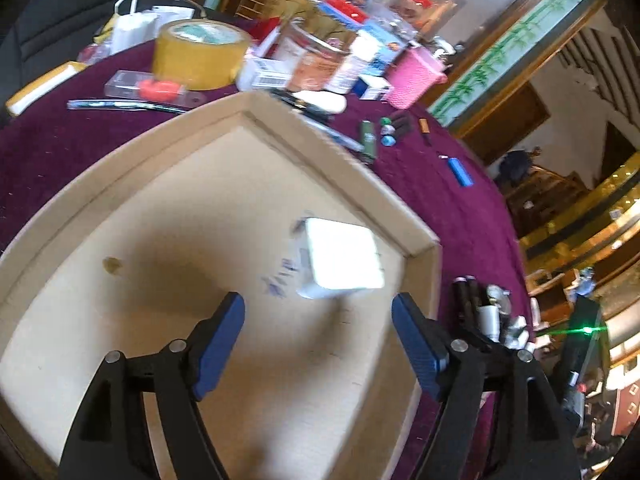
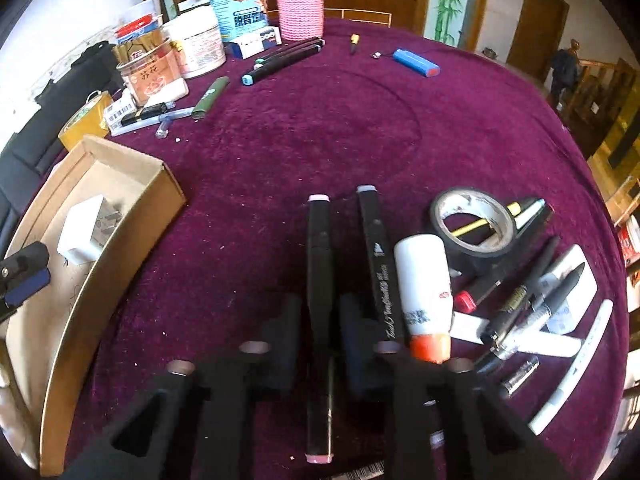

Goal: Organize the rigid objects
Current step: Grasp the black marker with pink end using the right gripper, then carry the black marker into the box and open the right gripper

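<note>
A shallow cardboard box point(image 1: 340, 152) lies on the purple tablecloth; it also shows at the left of the right wrist view point(image 2: 132, 216). A white charger block point(image 1: 340, 260) lies inside it, also seen in the right wrist view point(image 2: 82, 232). My left gripper point(image 1: 318, 336) is open and empty, above the box floor just short of the block. My right gripper point(image 2: 320, 316) is shut on a black marker with pink end caps point(image 2: 319, 240), lengthwise between the fingers. A second black marker point(image 2: 376, 248) lies beside it.
Right of the markers lie a white bottle with an orange cap point(image 2: 424, 292), a black tape roll point(image 2: 474, 224) and several pens point(image 2: 532, 304). At the far side are jars point(image 2: 198, 46), a pink knitted cup point(image 2: 302, 6), a blue lighter point(image 2: 416, 63), brown tape point(image 1: 200, 54) and more markers point(image 2: 280, 60).
</note>
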### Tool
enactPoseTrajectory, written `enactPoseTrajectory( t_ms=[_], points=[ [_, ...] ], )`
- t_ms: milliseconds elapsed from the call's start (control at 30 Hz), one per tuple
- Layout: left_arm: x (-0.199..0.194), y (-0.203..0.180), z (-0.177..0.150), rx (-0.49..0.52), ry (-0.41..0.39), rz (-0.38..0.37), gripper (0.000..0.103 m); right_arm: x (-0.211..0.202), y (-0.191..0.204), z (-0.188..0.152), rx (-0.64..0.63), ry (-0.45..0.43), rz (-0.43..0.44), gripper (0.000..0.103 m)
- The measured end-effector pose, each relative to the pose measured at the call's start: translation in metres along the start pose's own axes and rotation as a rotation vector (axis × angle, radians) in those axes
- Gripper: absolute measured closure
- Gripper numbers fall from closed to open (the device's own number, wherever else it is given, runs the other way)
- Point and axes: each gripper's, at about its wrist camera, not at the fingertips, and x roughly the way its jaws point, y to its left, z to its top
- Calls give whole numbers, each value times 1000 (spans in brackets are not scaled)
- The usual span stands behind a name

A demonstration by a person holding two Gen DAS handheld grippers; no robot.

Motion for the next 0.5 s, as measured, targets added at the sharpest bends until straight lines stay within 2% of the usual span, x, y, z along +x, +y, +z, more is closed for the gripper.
enactPoseTrajectory(
  t_ms=[200,333,433,500],
  points=[
    [-53,-2,-4,12,-121,-71,27,-38,-14,-5,108,-46,210,87],
    [-88,19,-2,-7,-198,-28,25,-71,0,4,149,-71,418,87],
    [-98,37,-4,-27,-214,6,25,-79,29,15,147,-53,552,87],
    [-100,47,-8,-43,-203,12,25,-73,53,18,131,-24,582,87]
  ],
)
